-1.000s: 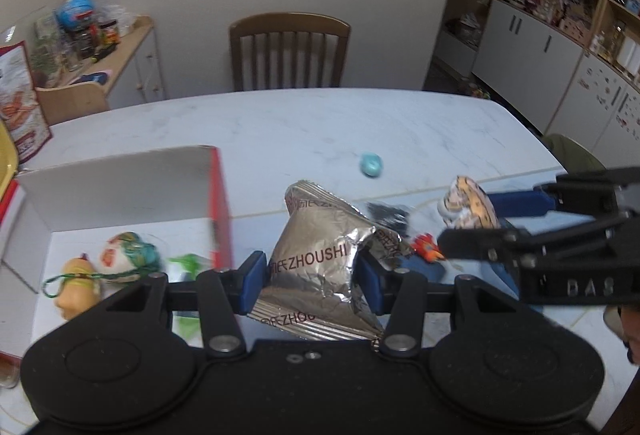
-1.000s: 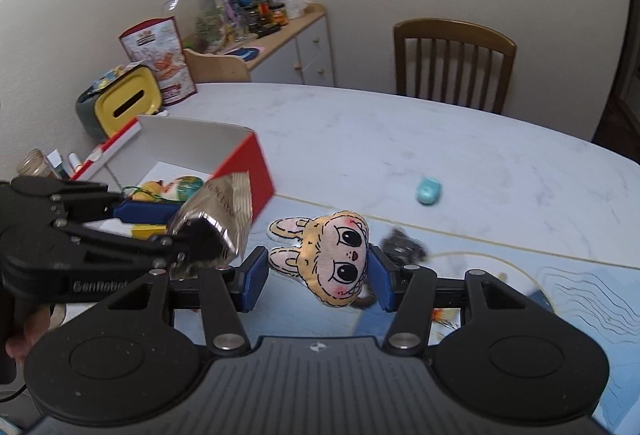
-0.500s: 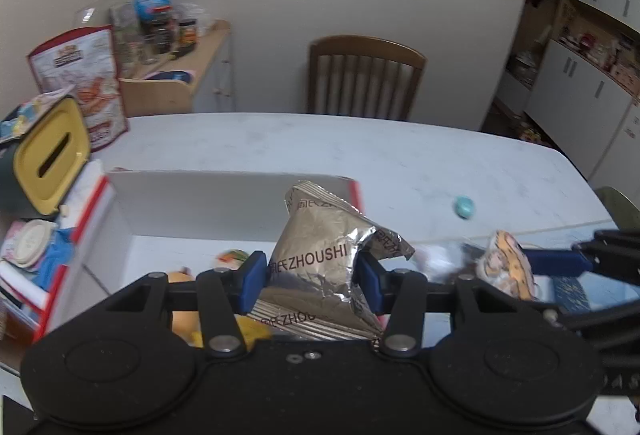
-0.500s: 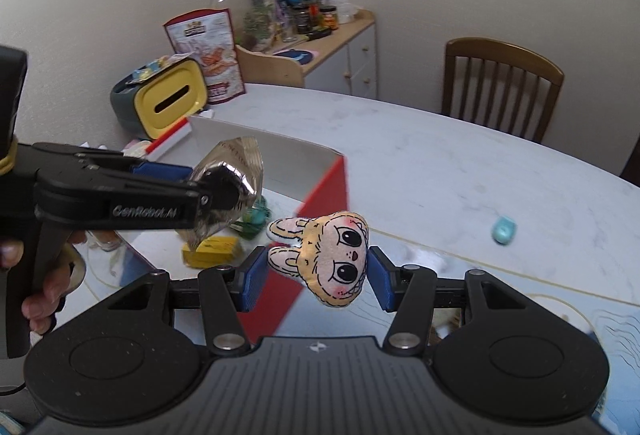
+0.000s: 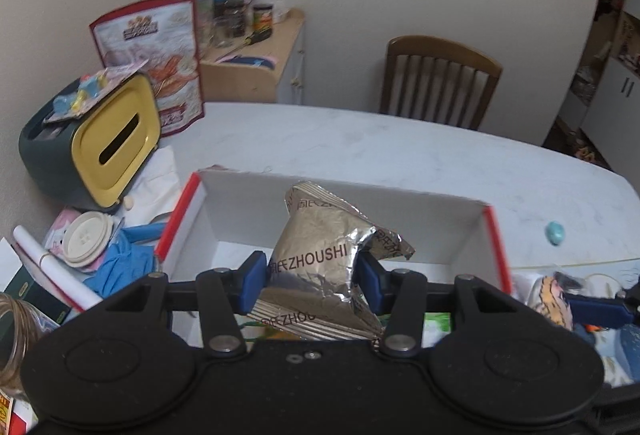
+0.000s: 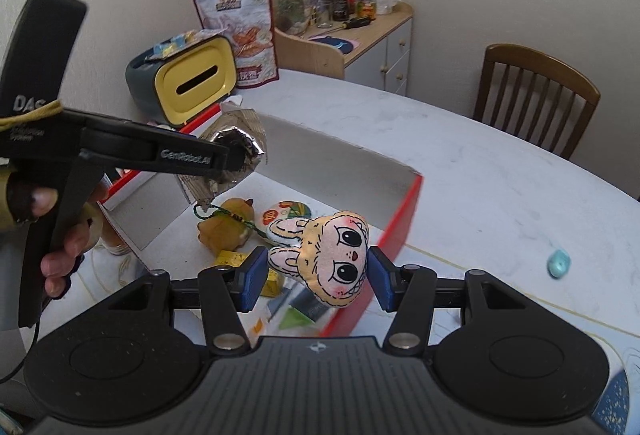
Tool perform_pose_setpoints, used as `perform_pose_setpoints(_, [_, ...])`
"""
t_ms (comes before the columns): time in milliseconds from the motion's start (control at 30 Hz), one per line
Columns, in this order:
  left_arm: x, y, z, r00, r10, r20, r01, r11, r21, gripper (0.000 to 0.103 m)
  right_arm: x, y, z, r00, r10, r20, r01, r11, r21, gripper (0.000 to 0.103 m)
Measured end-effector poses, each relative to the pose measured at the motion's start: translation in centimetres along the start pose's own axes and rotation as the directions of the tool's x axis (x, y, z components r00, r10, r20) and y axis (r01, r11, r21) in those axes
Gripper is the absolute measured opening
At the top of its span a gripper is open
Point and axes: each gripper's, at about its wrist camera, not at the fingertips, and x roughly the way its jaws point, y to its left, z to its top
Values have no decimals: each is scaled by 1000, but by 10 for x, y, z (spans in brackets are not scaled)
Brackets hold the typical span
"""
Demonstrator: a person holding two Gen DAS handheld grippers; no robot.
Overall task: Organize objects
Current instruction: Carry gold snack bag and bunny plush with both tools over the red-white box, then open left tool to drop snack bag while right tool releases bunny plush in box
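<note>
Now that both tools have swung over from the open tabletop (image 5: 400,163) to the red-edged box (image 6: 404,219), the left gripper (image 5: 310,281) is pinching the foil snack bag (image 5: 320,259) between its jaws above the box interior, while the right gripper (image 6: 316,275) is clamping the plush bunny head (image 6: 332,259) just over the near wall. Release looks next; a teal trinket (image 6: 559,263) is waiting well beyond the jaws.

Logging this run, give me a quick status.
Left gripper shut on foil snack packet. Right gripper shut on bunny plush. Both over red-edged box; nothing blocking.
</note>
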Motion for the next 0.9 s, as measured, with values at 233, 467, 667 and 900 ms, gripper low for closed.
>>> perform_pose_setpoints(233, [28,11,5,998,34,-53,-33,999,9,49,33,16,4,999,-15,-53,13,999,-43,53])
perform_pose_setpoints(467, [56,10,5,994,56,-98,-48,996,78,49,59,25,6,994,-33,-103,23,995,-96,53])
perform_pose_setpoints(667, [73,12,3,989,64,-136,-49,993,110,49,78,27,6,988,-40,-148,22,992,-120,53])
perform_pose_setpoints(900, [84,13,0,984,55,-170,-34,992,124,49,95,37,1,980,-50,-192,20,988,-154,53])
